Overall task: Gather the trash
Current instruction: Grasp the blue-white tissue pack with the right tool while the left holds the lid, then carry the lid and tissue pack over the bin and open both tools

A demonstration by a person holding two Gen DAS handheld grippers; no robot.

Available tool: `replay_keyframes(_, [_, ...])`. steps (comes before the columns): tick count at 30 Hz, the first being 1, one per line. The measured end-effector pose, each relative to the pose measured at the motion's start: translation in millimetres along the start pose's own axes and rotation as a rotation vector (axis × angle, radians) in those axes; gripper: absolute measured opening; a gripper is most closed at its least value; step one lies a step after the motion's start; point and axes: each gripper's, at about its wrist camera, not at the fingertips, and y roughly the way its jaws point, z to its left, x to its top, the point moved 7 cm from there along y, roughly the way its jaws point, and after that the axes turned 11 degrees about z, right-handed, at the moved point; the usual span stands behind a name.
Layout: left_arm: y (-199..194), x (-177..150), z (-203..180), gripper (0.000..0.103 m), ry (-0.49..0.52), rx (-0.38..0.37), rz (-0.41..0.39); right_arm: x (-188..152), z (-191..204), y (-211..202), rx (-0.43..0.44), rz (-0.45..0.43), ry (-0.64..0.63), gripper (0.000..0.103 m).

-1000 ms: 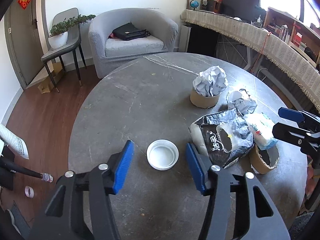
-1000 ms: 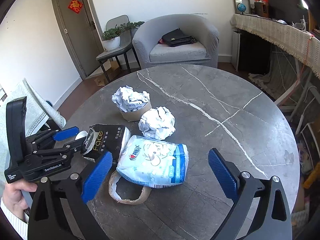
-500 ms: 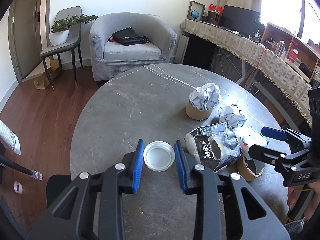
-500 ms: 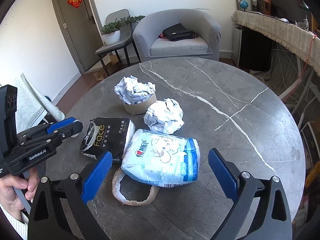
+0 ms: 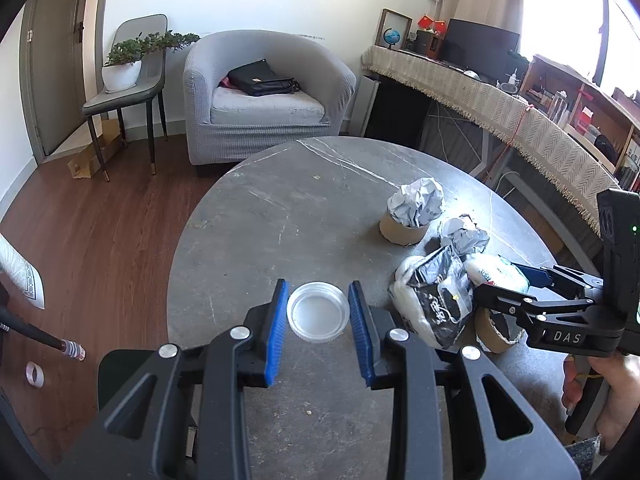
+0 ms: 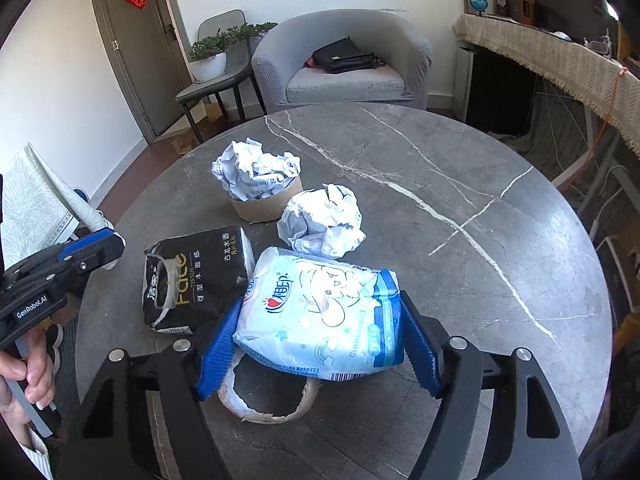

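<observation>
My round gray table (image 6: 460,184) has lots of trash on it. Far back, a crumpled paper ball sits in a short cardboard ring (image 6: 266,202). Just beside it lies another crumpled paper ball (image 6: 324,220), loose on the table. Near me a black tissue pack (image 6: 196,276) lies flat, and its side touches the blue and white tissue pack (image 6: 320,316). A torn cardboard ring (image 6: 268,404) lies under the near edge of the blue and white pack. Behind the table there is a gray armchair (image 6: 348,60) with a black bag on its seat. My right tongs (image 6: 320,344) have just been closing, and now the blue pads press on both sides of the blue and white pack. That pack is soft and puffy, with a cartoon drawing on it, and the plastic is wrinkled. My left tongs (image 5: 318,312) are clamped on a white plastic lid (image 5: 318,313). The lid is round and shallow, with its open side up, near the table's front edge, left of the black pack. I cannot tell if it is lifted off the table.
</observation>
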Motion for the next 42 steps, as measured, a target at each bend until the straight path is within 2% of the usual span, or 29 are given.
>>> replay_keyframes(2, [-3, 1, 3, 0.033, -0.009, -0.004, -0.009, 1, -2, -6, -0.038, -0.037, -0.015, 0.074])
replay_keyframes(8, [-12, 1, 11, 0.033, -0.018, -0.004, -0.024, 15, 6, -19, 0.018, -0.095, -0.005, 0.074])
replay_keyframes(16, [-22, -5, 39, 0.033, -0.047, 0.026, -0.029, 28, 50, -26, 0.064, -0.135, -0.073, 0.074])
replay_keyframes(33, [-55, -28, 129, 0.033, -0.155, 0.101, -0.036, 44, 153, -8, 0.152, -0.121, -0.195, 0.074])
replay_keyframes(42, [-52, -60, 177, 0.033, -0.189, 0.154, 0.05, 47, 212, 4, 0.196, -0.103, -0.269, 0.074])
